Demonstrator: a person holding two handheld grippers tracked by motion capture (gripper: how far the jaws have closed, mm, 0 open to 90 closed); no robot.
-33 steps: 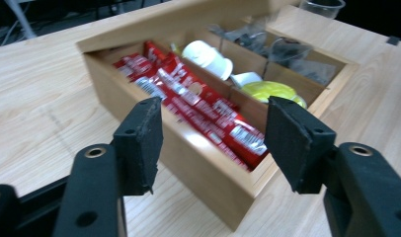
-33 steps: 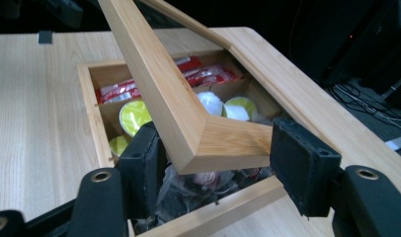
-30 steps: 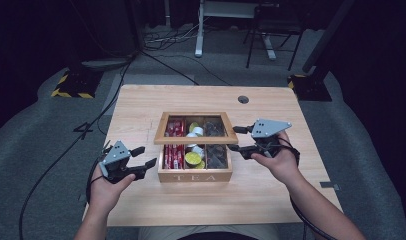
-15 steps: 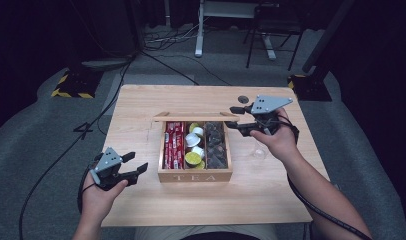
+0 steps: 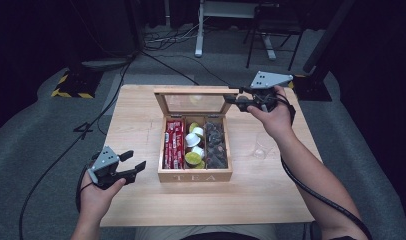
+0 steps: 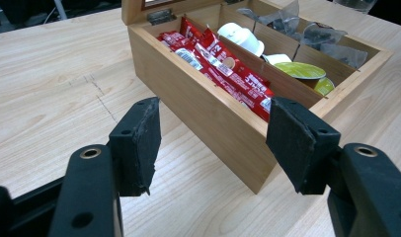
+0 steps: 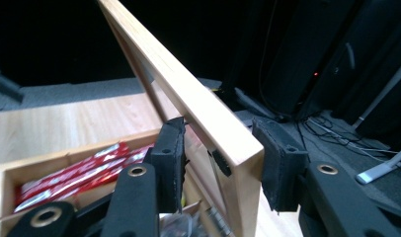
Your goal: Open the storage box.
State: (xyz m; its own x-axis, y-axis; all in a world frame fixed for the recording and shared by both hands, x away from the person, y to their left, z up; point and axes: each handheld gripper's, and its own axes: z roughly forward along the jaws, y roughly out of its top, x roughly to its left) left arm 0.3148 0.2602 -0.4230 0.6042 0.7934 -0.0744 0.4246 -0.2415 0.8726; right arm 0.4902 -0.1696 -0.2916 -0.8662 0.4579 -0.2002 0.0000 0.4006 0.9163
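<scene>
High view: the tea box (image 5: pixel 195 172) sat mid-table, its lid (image 5: pixel 196 101) upright, the right gripper (image 5: pixel 234 99) at the lid's corner; the left gripper (image 5: pixel 133 160) hovered released, just left of the box.

Left gripper view: spread jaws held nothing.

Right gripper view: pads (image 7: pixel 171 150) straddled the lid edge (image 7: pixel 208 123) loosely, so it might have slipped and slammed shut.

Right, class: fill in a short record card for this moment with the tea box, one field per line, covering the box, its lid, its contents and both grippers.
box: light wooden tea box on the pale wooden table
lid: glass-paned wooden lid, raised upright
left compartment: red sachets
middle compartment: white and green capsules
right compartment: clear wrapped tea bags
right gripper: jaws straddle the lid's corner, pads not pressed on it
left gripper: open, holds nothing, beside the box
</scene>
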